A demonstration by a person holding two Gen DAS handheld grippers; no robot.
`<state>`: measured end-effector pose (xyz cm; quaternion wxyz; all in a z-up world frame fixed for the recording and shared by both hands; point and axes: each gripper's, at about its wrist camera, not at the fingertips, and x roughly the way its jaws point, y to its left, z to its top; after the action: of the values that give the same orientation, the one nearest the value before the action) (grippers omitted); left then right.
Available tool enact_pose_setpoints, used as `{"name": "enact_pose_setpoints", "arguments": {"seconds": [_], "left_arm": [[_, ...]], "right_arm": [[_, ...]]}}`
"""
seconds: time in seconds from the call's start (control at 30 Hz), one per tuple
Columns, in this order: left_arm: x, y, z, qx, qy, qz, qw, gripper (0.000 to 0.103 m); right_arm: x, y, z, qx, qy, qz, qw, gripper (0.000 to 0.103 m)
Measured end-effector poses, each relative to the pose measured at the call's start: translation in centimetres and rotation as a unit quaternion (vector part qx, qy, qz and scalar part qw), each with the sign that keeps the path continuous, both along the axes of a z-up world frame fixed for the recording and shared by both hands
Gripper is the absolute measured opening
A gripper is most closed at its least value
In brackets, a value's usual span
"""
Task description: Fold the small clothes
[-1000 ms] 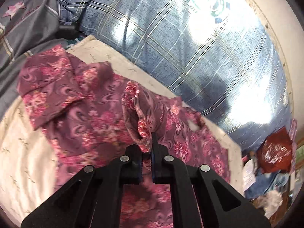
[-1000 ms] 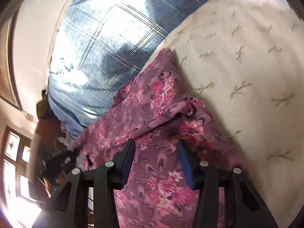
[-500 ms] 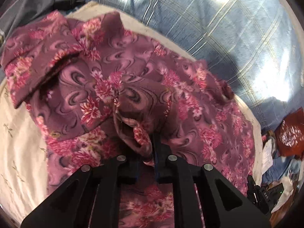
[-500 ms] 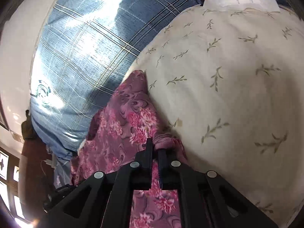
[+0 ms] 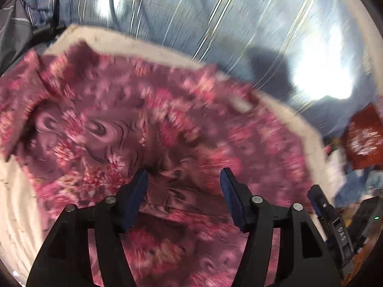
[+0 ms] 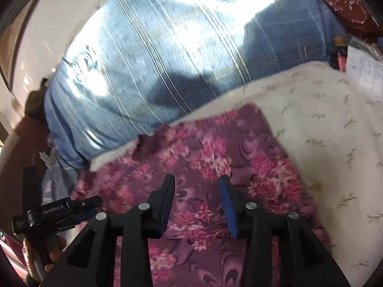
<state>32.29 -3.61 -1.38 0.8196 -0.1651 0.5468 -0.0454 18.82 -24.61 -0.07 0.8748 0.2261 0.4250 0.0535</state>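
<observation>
A small purple garment with pink flowers (image 5: 148,129) lies spread on a cream quilted pad (image 5: 14,205). My left gripper (image 5: 184,179) is open just above it, over a bunched fold of the cloth. In the right wrist view the same garment (image 6: 215,153) lies flat on the pad (image 6: 335,138). My right gripper (image 6: 197,186) is open and empty above the cloth. The left gripper also shows at the lower left of the right wrist view (image 6: 57,212). Both views are motion-blurred.
A large blue plaid cushion (image 5: 215,24) rises behind the pad; it also shows in the right wrist view (image 6: 167,47). A red shiny bag (image 5: 363,138) and clutter lie at the right. Grey cloth (image 5: 12,31) lies at the far left.
Both grippers were shut on folds of the garment half a second ago. Both have opened and let the cloth drop flat onto the pad, and they have pulled back slightly.
</observation>
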Motion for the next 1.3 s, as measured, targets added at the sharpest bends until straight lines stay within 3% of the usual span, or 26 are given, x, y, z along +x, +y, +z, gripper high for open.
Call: {"name": "enact_pose_setpoints", "arguments": {"seconds": [0.07,0.1,0.3,0.47,0.63,0.8,0.9,1.0,1.2,1.27,1.3], "left_arm": [[-0.1,-0.6,-0.4,0.04,-0.033,-0.003,0.9987,0.062],[-0.1,-0.8,-0.5,0.049,-0.034,-0.016,0.9981,0.063],[-0.7,0.8,0.8,0.028,-0.043,-0.045,0.9977,0.063],[-1.6,7.2,3.6,0.033,-0.063,-0.001,0.9975,0.063],[-1.6,15.5,5.0,-0.029,-0.033,0.09,0.995,0.063],[-2.4,20.2,4.5,-0.139,-0.012,0.14,0.9802,0.063],[-3.0,22.3,4.4,-0.125,-0.018,0.163,0.9784,0.063],[-3.2,24.6,3.1,-0.147,-0.004,0.188,0.9711,0.067],[-2.4,24.6,-0.9,-0.23,0.038,0.18,0.9557,0.067],[-1.9,23.7,-1.5,-0.24,0.037,0.168,0.9554,0.067],[-1.7,23.4,-1.5,-0.238,0.033,0.168,0.9561,0.06]], "right_arm": [[0.5,0.7,-3.2,-0.02,0.028,0.008,0.999,0.04],[-0.3,0.7,-3.2,-0.03,-0.014,0.009,0.999,0.042],[-0.8,0.7,-3.2,-0.014,-0.023,0.016,1.0,0.046],[-1.0,0.3,-3.3,-0.005,-0.026,0.014,1.0,0.046],[-0.9,0.4,-3.2,-0.005,-0.027,0.013,1.0,0.046],[-0.9,0.4,-3.2,-0.002,-0.026,0.013,1.0,0.047],[-0.7,0.5,-3.1,-0.004,-0.021,0.017,1.0,0.049],[-0.6,1.0,-3.0,-0.015,-0.023,0.025,0.999,0.056],[-0.6,1.4,-2.9,-0.025,-0.025,0.031,0.999,0.059],[-0.6,1.4,-2.9,-0.025,-0.025,0.031,0.999,0.059],[-0.6,1.5,-2.9,-0.024,-0.025,0.031,0.999,0.059]]}}
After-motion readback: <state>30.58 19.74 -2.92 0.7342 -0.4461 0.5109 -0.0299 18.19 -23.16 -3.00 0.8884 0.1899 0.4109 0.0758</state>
